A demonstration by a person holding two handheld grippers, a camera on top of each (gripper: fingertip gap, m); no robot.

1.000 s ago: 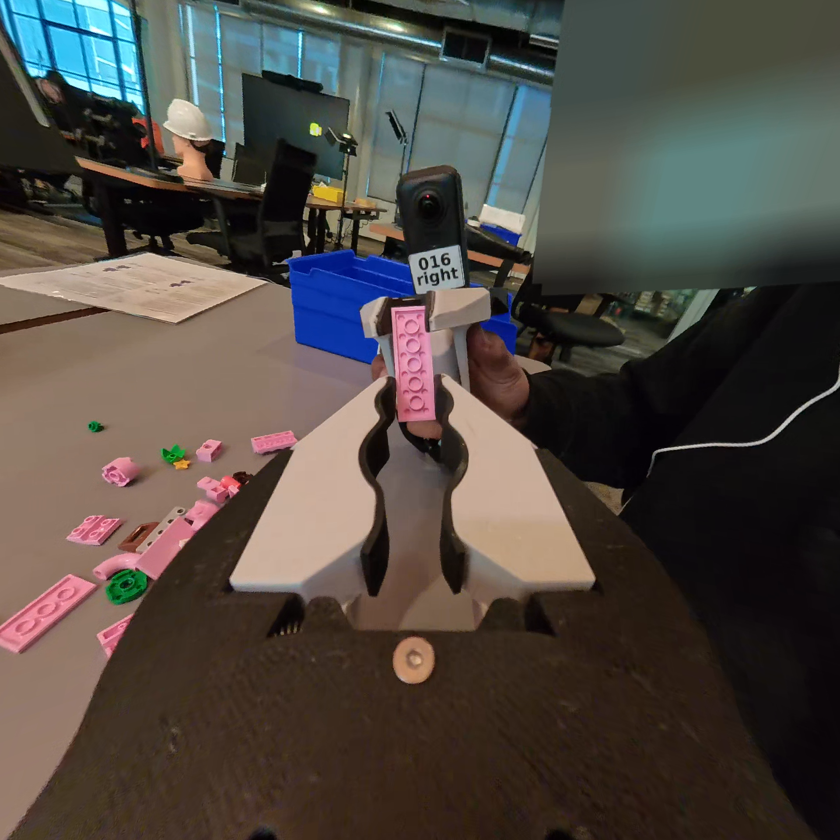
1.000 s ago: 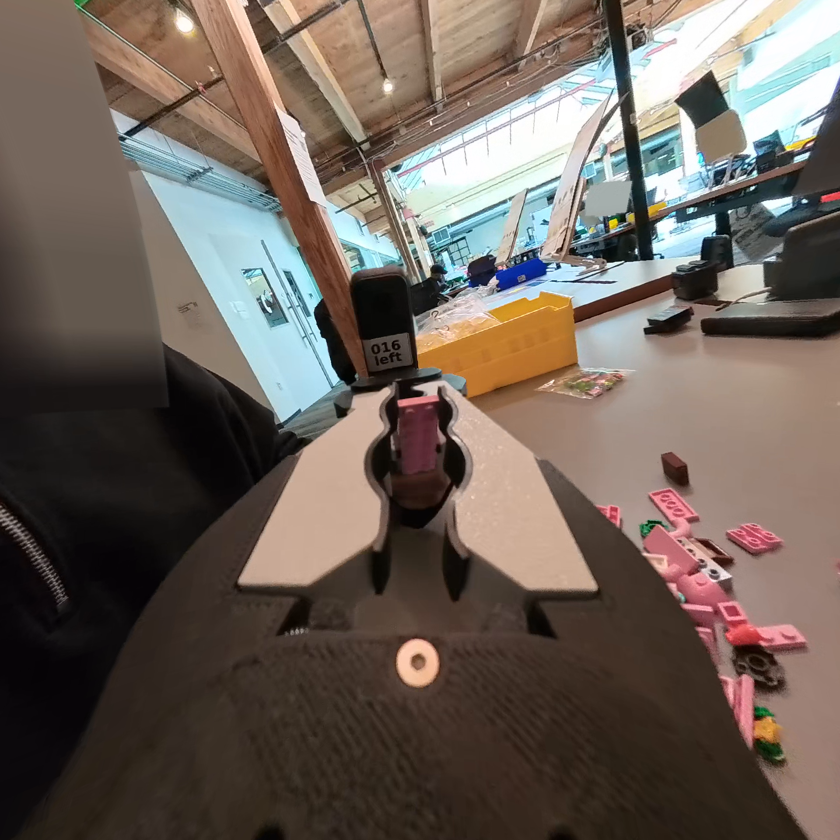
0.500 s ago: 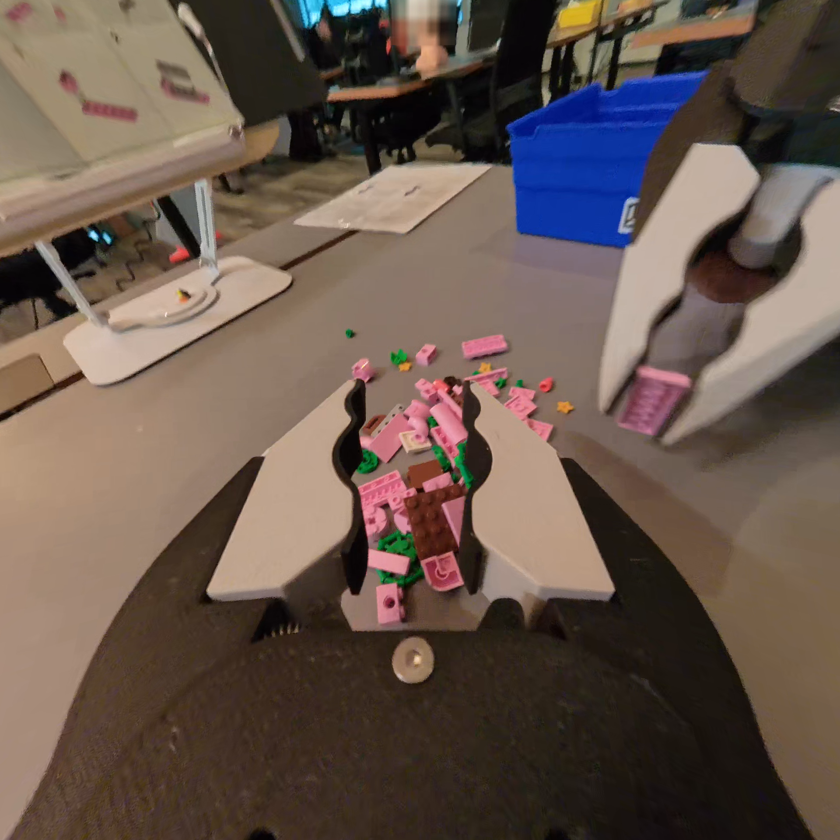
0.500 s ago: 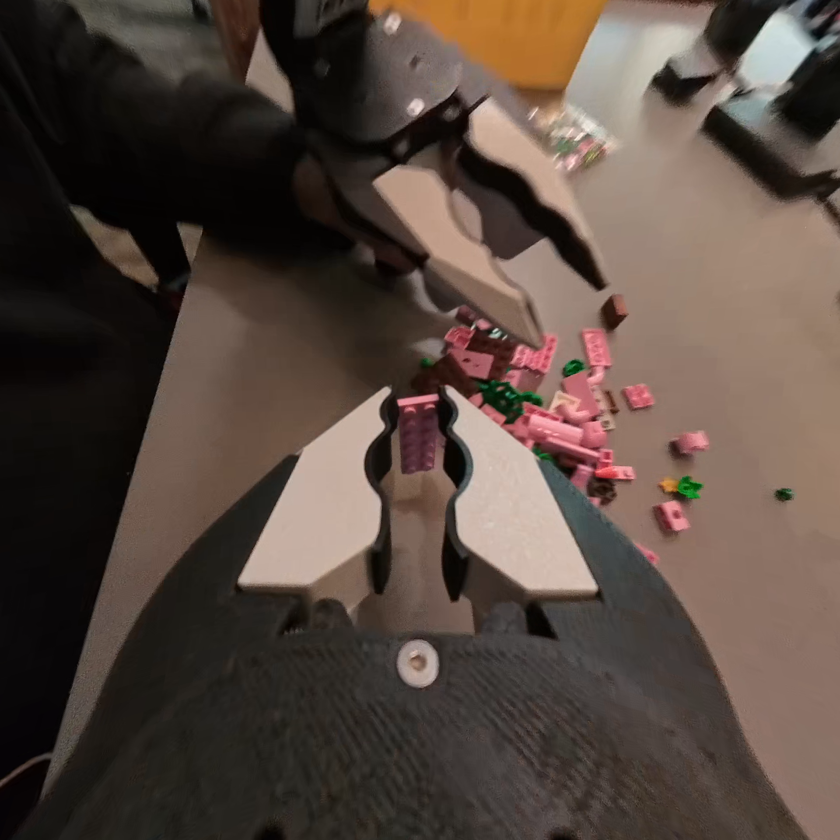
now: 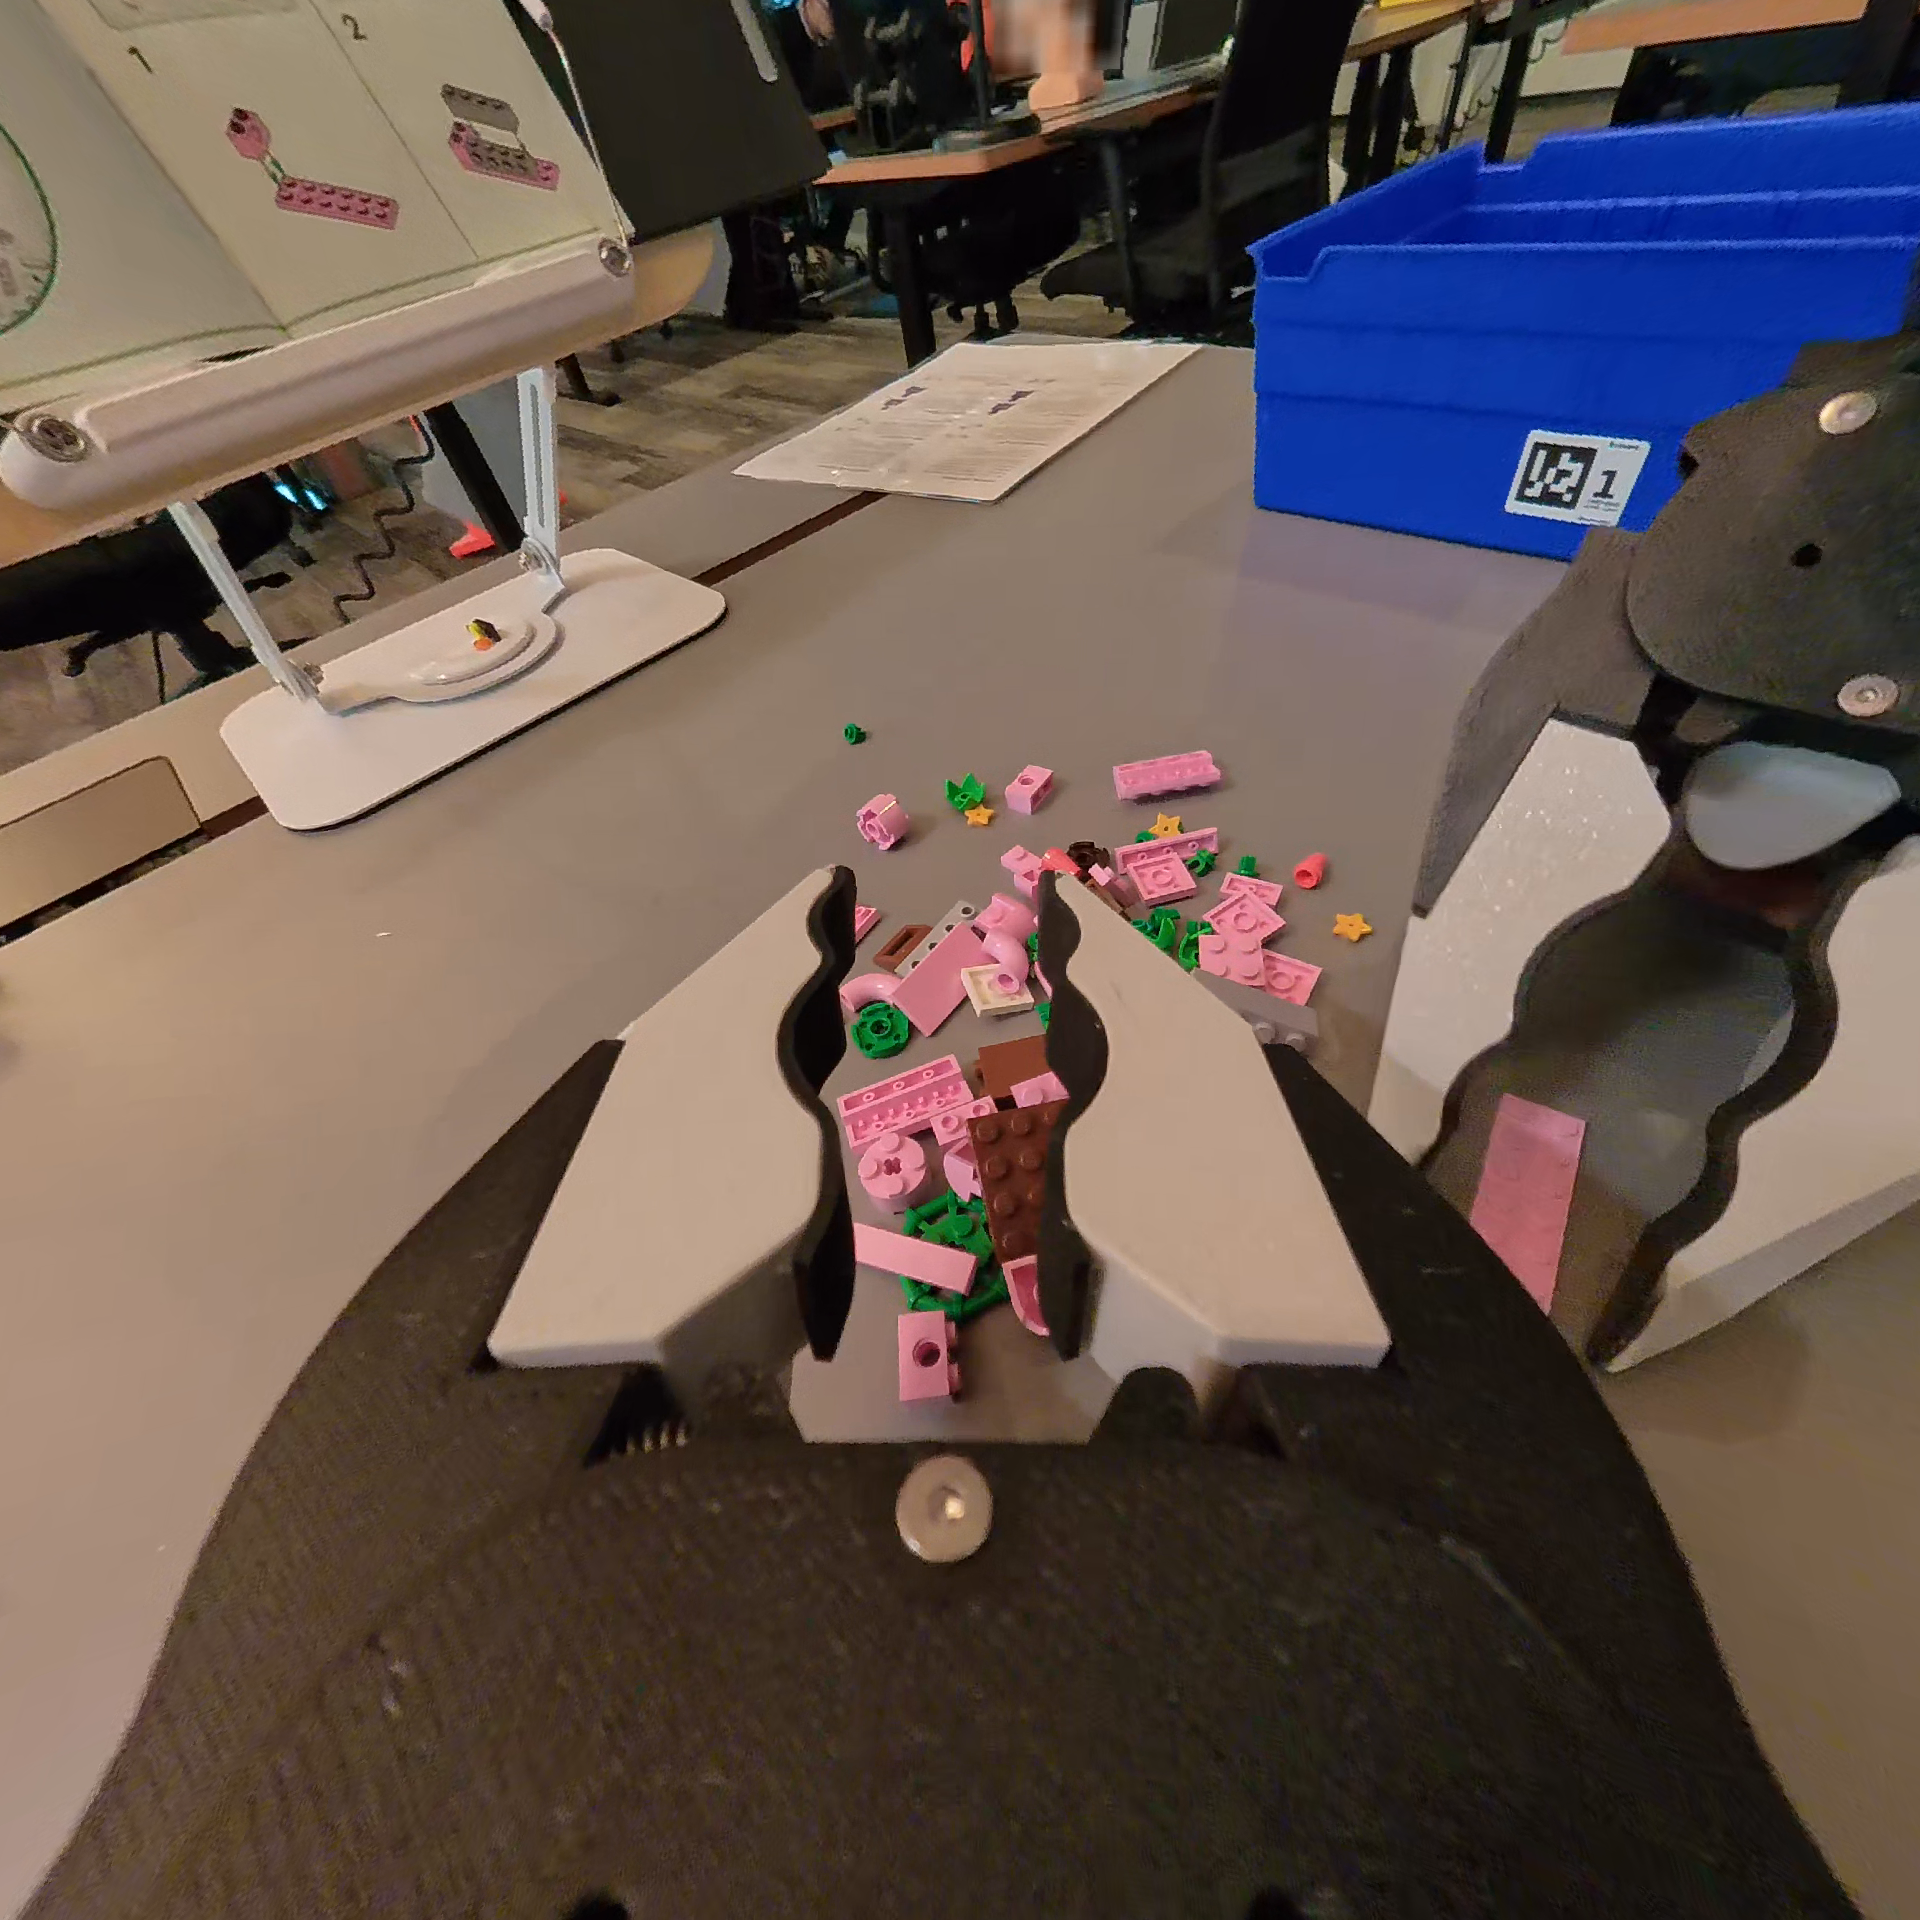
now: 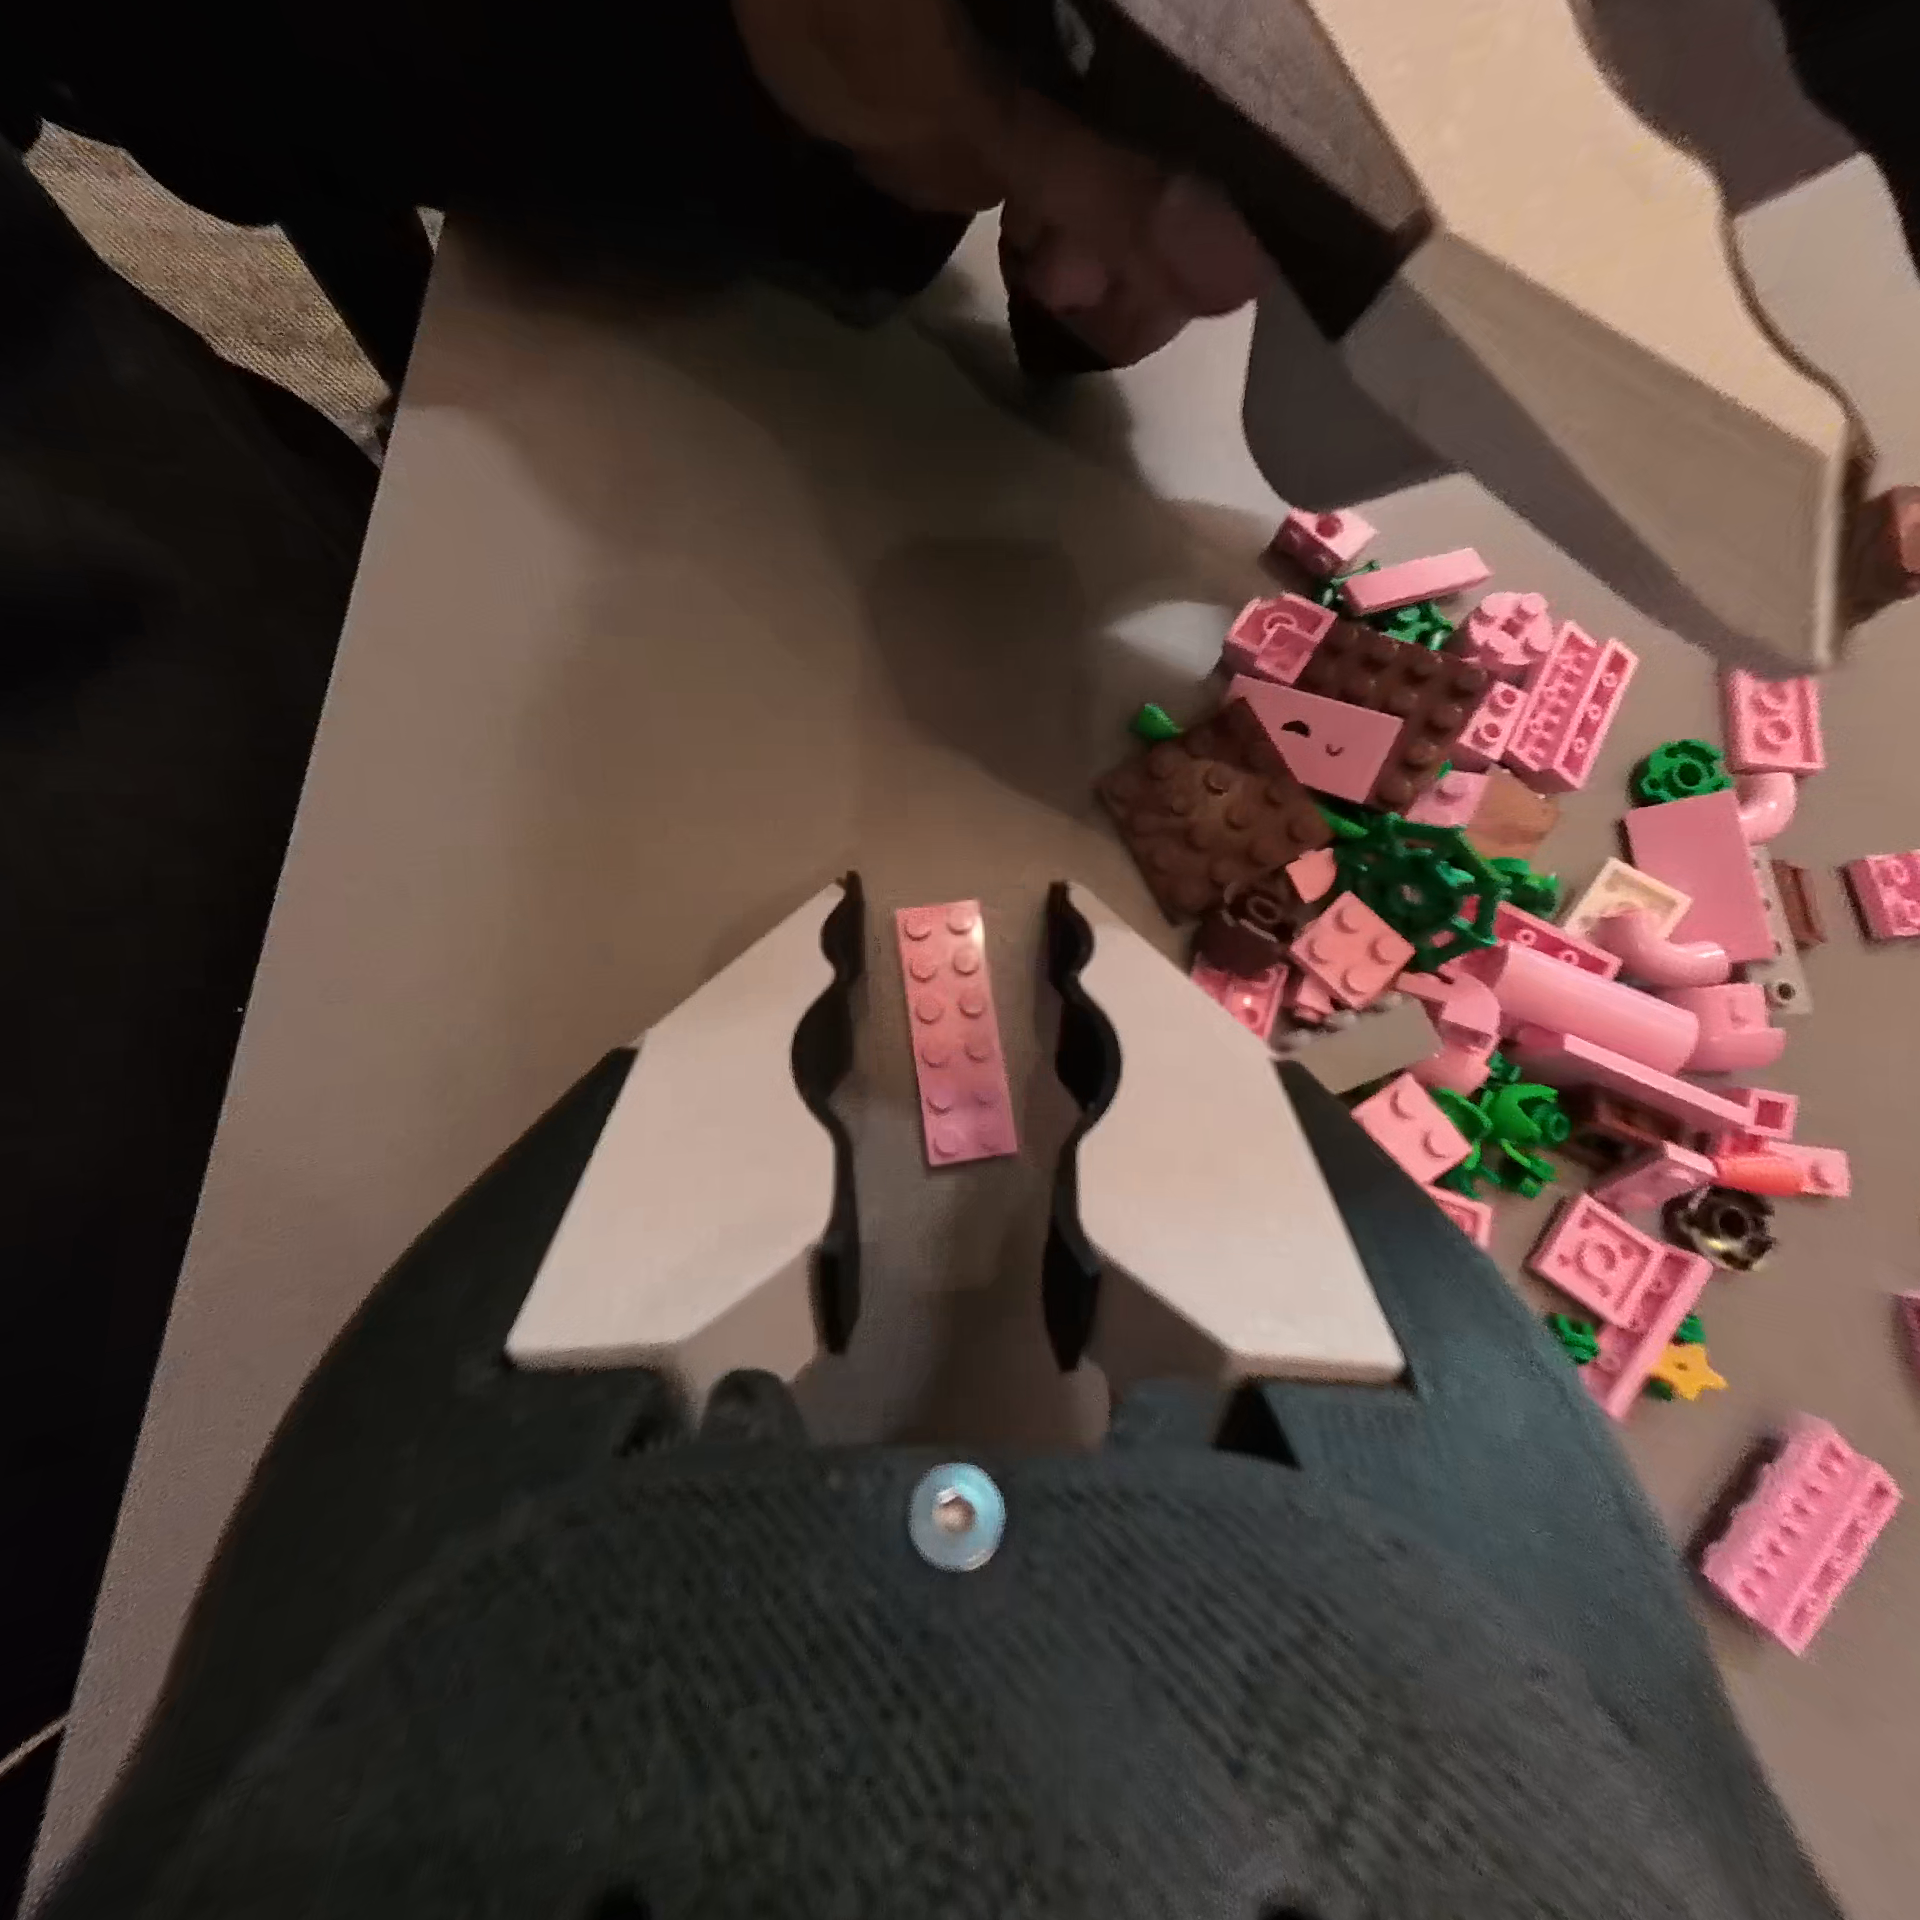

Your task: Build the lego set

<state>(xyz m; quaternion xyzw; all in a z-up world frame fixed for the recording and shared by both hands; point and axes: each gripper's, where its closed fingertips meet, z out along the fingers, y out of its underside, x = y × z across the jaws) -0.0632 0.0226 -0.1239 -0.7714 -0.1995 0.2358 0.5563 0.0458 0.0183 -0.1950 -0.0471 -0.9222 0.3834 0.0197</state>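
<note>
Your right gripper (image 6: 954,904) is spread wide, and the pink plate (image 6: 956,1034) lies flat on the table (image 6: 623,675) between its fingers, touching neither one. From the left wrist view, that plate (image 5: 1525,1195) sits under the right gripper (image 5: 1621,1288), just beside the brick pile (image 5: 997,1039). Your left gripper (image 5: 945,883) is also parted, holding nothing, hanging above the pile (image 6: 1455,883) with a brown plate (image 5: 1013,1174) showing between its fingers. The instruction stand (image 5: 312,343) is at the far left, and a blue bin (image 5: 1558,312) behind.
</note>
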